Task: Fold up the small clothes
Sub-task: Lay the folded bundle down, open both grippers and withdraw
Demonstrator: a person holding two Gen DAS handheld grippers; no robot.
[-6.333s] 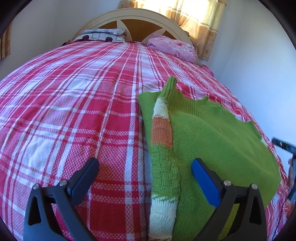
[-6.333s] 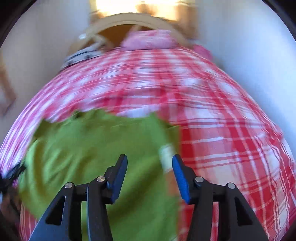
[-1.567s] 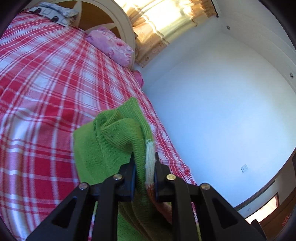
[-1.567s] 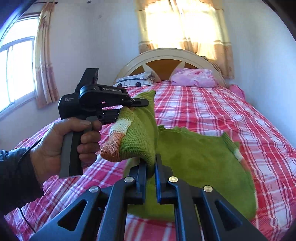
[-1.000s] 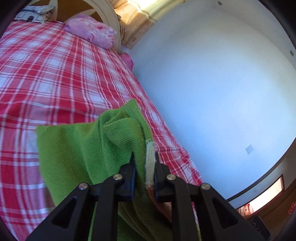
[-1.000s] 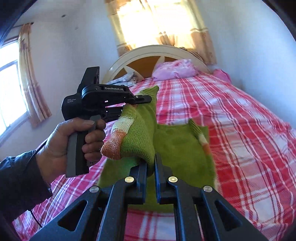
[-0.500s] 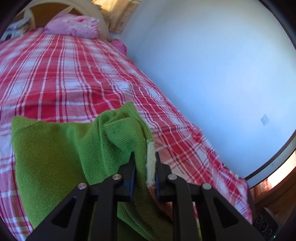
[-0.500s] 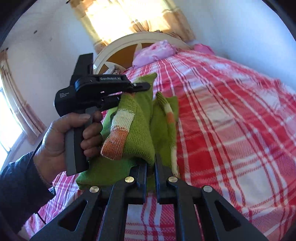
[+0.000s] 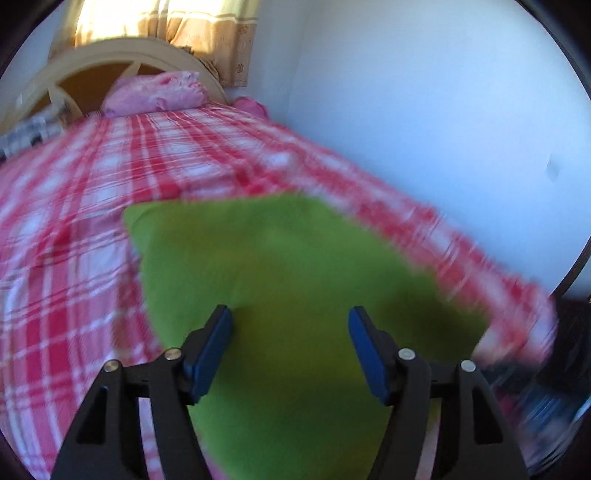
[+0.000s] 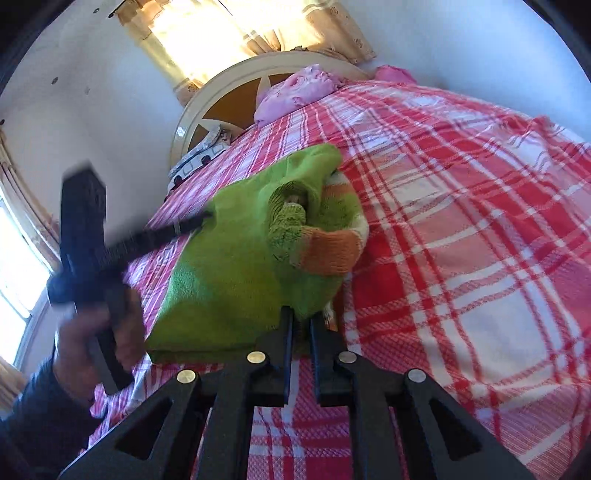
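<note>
The green sweater lies folded on the red-and-white checked bed, with an orange-and-white striped sleeve bunched on top at the fold's 3 o'clock side. The right hand-held gripper is at the sweater's near edge at 6 o'clock; its jaws are opening, a narrow gap shows between them, and the knit edge sits in that gap, still caught by the fingers. The left hand-held gripper is released: its jaws are opening and stand wide, with blue pads on either side of the green cloth but apart from it. In the right wrist view this gripper appears blurred at 9 o'clock, gripped by a person's hand in a dark sleeve. A pink pillow rests against the cream headboard at 12 o'clock, below a sunlit curtain.
</note>
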